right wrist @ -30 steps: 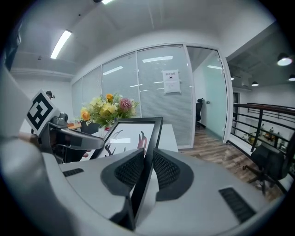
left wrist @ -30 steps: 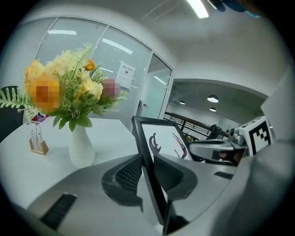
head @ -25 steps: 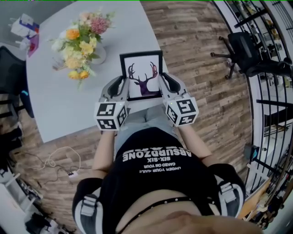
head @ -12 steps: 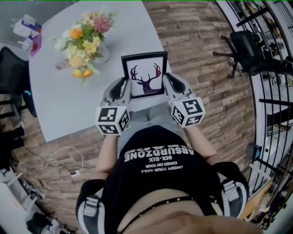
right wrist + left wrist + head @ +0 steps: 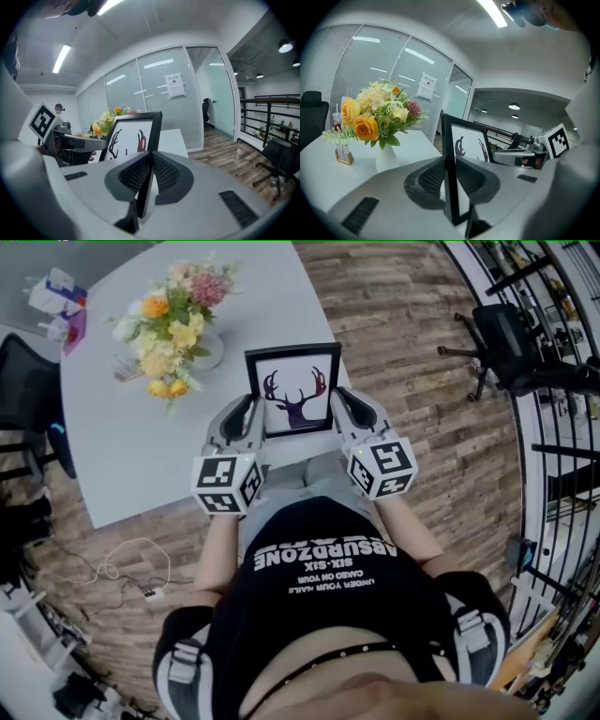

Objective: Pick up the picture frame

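A black picture frame with a purple deer print is held upright between both grippers, near the white table's near right corner. My left gripper is shut on the frame's left edge, both ribbed pads pressed against it. My right gripper is shut on the frame's right edge in the same way. In the left gripper view the deer print faces right; in the right gripper view the print faces left. Whether the frame's foot touches the table I cannot tell.
A white vase of yellow, orange and pink flowers stands on the table left of the frame, also in the left gripper view as the bouquet. A small card holder sits beside it. A black tripod stands on the wood floor at right.
The frame and both grippers have hardly shifted; they drifted slightly away and back. Both grips stay on the frame's edges.
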A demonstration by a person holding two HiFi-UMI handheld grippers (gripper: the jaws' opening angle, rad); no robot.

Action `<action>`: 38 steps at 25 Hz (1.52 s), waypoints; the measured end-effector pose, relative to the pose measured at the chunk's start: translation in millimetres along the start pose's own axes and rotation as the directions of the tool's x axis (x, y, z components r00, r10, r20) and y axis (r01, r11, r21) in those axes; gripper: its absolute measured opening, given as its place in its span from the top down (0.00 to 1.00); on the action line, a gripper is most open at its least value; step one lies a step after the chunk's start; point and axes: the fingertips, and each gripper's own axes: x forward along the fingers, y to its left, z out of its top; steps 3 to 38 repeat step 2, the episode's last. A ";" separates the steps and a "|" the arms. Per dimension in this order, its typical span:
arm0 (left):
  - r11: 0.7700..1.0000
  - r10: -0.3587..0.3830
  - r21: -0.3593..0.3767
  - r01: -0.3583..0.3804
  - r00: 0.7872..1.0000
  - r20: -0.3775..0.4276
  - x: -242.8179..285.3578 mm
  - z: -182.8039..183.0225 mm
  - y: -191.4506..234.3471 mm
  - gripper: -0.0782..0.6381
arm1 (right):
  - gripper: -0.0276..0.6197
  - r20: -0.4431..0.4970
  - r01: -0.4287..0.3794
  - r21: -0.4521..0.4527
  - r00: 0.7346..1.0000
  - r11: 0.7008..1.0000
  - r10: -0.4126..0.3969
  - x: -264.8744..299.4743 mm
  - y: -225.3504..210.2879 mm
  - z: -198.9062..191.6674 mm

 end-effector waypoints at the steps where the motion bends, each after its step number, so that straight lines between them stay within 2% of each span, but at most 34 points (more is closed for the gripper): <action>1: 1.000 0.000 0.000 0.000 1.000 0.000 0.1 0.4 -0.3 0.78 | 0.90 0.001 0.001 0.001 1.000 1.000 -0.001 -0.2 -0.3 0.2; 38: 1.000 0.001 0.000 -0.001 1.000 0.001 0.2 0.7 -0.6 0.78 | 0.90 0.001 0.002 0.001 1.000 1.000 -0.002 -0.3 -0.6 0.3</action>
